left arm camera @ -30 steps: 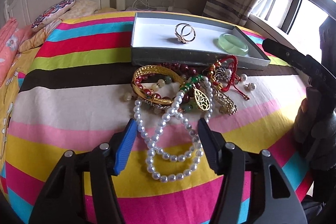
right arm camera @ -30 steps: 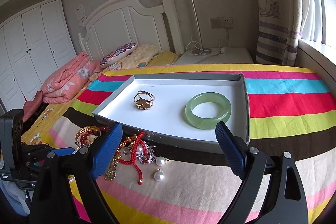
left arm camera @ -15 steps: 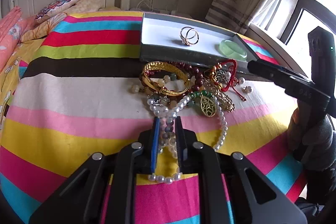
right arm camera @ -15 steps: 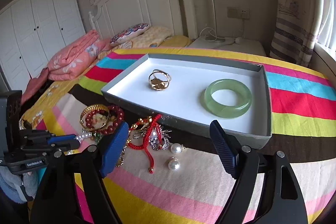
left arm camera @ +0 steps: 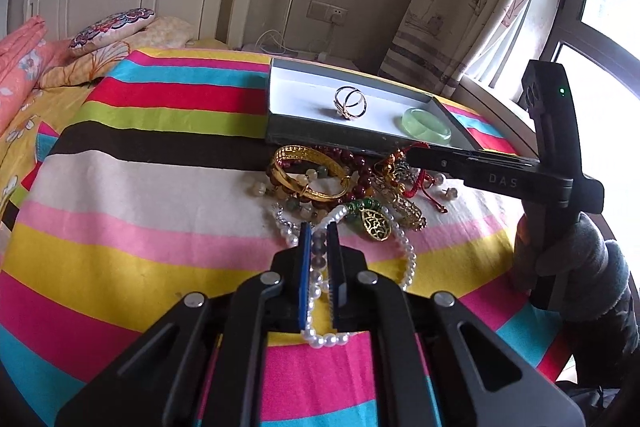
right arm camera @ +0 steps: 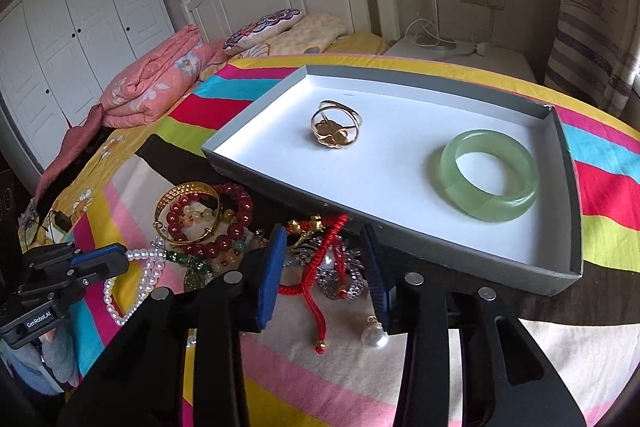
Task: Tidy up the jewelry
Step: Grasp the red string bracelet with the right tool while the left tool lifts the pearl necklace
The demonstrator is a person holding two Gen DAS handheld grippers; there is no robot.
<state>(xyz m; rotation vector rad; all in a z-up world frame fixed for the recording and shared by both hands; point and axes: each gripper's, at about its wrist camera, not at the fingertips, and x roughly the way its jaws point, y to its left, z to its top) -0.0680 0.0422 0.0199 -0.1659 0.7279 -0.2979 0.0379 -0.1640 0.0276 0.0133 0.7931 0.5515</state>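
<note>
1. Across the striped bedspread (left arm camera: 132, 195), a heap of loose jewelry lies just in front of the grey tray (right arm camera: 568, 187), which sits at upper centre of both views. The tray already holds a gold ring (right arm camera: 334, 126) and a green jade bangle (right arm camera: 490, 175), set apart from each other.
2. Step in hand, as judged: both grippers are taking pieces from the heap for transfer to the tray.
3. Left gripper (left arm camera: 319, 247), lower centre of the left wrist view: jaws drawn almost together, clamped on the pearl necklace (left arm camera: 404, 255). Strands run between the blue pads, and a loop hangs out below them.
4. Right gripper (right arm camera: 326, 267), lower centre of the right wrist view: jaws have just been closing and stand at a narrow-to-middling gap. The red cord bracelet (right arm camera: 316, 291) and a silver piece lie between them; the pads do not appear to press on either yet.
5. A gold bangle (right arm camera: 188, 211), dark red beads (right arm camera: 224, 227) and a loose pearl earring (right arm camera: 374, 337) remain on the spread.
6. Next move, as judged: the right jaws need to close fully on the cord. The left needs a slow lift, since the necklace is tangled with a green-beaded pendant (left arm camera: 376, 223) and could drag neighbours along.
</note>
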